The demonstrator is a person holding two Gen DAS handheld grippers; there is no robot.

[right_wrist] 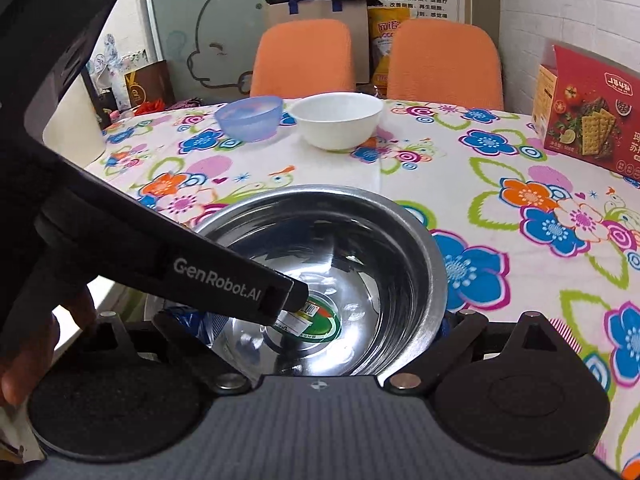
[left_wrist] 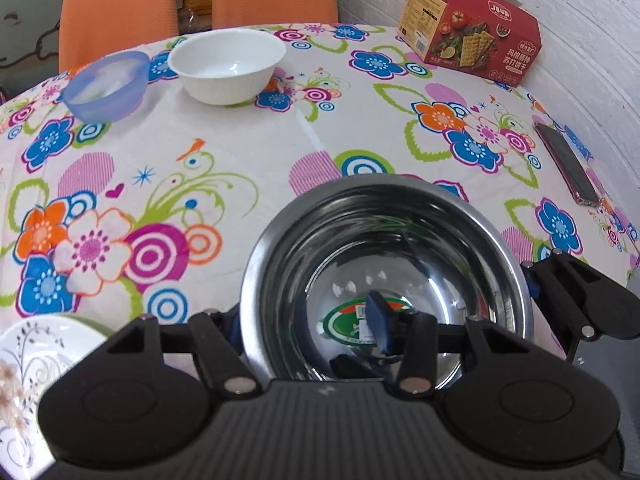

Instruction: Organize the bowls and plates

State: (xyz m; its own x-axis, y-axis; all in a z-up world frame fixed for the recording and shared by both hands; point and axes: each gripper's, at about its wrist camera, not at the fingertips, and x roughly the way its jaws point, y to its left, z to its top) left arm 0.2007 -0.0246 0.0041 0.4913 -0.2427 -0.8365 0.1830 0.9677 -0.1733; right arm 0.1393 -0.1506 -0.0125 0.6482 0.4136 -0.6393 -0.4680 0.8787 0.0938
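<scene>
Steel is catching the light nearest the cameras: a steel bowl (left_wrist: 360, 240) with a green sticker on its floor is sitting at the near side of the flowered table (left_wrist: 248, 148), and both tools are working around it.

The left gripper (left_wrist: 306, 326) is reaching over the bowl's rim. One finger is dipping inside above the sticker and the other is waiting outside the wall. The gap between them is looking moderate, and I cannot tell whether they are pinching the wall or only straddling it.

The right gripper (right_wrist: 314, 322) is spreading its jaws wide, one finger showing on each side of the bowl's near edge. It is not clamping anything that I can see.

The sorting is looking barely begun. At the far side a white bowl (left_wrist: 228, 64) and a blue plastic bowl (left_wrist: 106, 86) are standing just beside each other, each on its own and not nested. A patterned plate (left_wrist: 36, 360) is lying alone at the near left, with nothing on it in the part that is showing. By my reading the steel bowl is the first piece being handled, and the bowls are yet to be stacked and the plate is yet to be placed.
</scene>
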